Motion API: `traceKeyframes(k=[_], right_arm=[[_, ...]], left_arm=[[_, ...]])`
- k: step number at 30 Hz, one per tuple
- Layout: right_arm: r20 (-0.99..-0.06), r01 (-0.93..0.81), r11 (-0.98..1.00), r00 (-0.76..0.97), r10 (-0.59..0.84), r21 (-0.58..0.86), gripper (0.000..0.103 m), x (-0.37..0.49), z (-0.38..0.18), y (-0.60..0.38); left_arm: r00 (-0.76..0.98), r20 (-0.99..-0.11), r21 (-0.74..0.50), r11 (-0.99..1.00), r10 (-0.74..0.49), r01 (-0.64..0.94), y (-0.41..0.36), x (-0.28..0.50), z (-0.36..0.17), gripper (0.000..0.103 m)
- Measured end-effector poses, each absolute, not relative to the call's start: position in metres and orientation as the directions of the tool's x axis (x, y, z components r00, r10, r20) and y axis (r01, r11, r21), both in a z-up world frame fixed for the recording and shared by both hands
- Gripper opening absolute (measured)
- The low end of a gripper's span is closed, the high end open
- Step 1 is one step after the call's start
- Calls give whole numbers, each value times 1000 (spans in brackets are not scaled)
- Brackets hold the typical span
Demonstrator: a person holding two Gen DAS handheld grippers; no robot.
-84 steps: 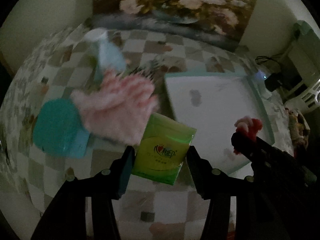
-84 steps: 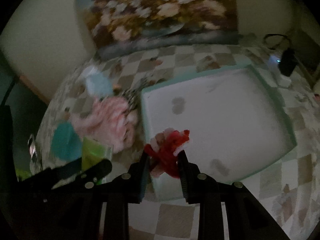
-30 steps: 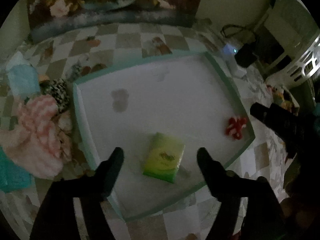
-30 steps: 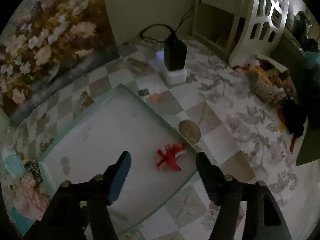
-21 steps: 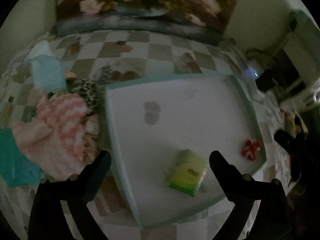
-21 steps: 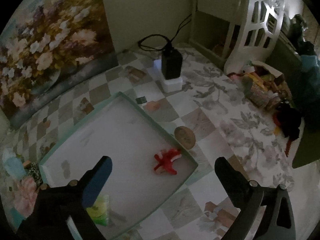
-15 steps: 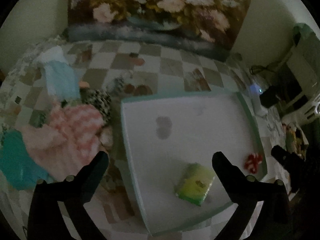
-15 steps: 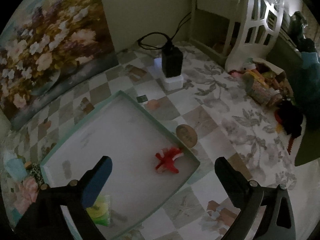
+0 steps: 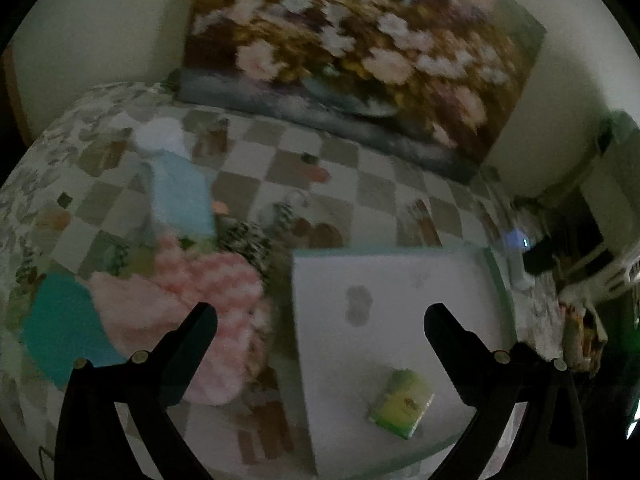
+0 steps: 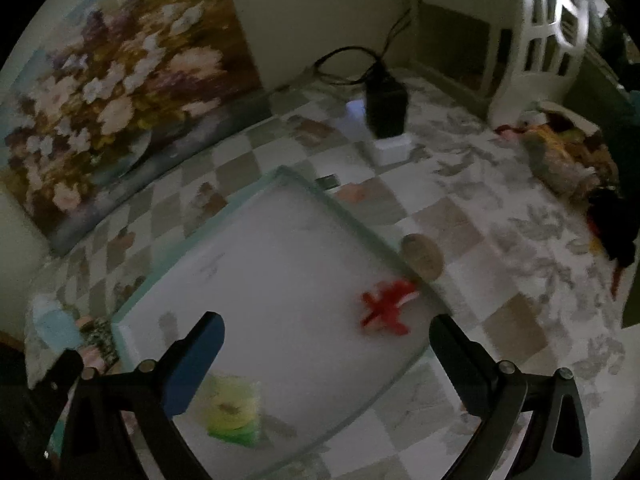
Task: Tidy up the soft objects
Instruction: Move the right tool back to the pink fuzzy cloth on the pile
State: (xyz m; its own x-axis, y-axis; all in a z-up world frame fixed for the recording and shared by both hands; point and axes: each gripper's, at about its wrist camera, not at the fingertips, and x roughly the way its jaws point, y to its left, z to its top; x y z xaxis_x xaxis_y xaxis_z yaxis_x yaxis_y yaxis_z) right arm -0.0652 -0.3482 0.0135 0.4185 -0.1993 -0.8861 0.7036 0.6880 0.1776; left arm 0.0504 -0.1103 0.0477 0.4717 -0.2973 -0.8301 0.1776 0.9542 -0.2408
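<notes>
Tray holds green tissue pack and red soft toy. Pink fluffy cloth, teal cloth, pale blue cloth wait outside, left of tray. Left gripper, right gripper both spread, empty. Task partly done.

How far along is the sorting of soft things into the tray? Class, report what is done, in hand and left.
Done: the green tissue pack and the red plush toy lie inside the tray. In hand: nothing; the left claw and right claw are both open and empty. Left: the pink fluffy cloth, teal cloth, light blue cloth and a patterned piece lie piled beside the tray.
</notes>
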Motion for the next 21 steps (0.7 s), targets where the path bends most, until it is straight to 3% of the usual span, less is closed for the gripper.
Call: traceKeyframes(k=[9,21], right_arm=[[-853,573,732,521,22,369,103,-44,6,-315],[-840,363,867,531,110,343,103,-9,12,-241]], left_arm=[[527,-835,-178,984,-158,14,-40,74,56,103],[480,-866,-233,962,-139,-141,25,83,38,103]])
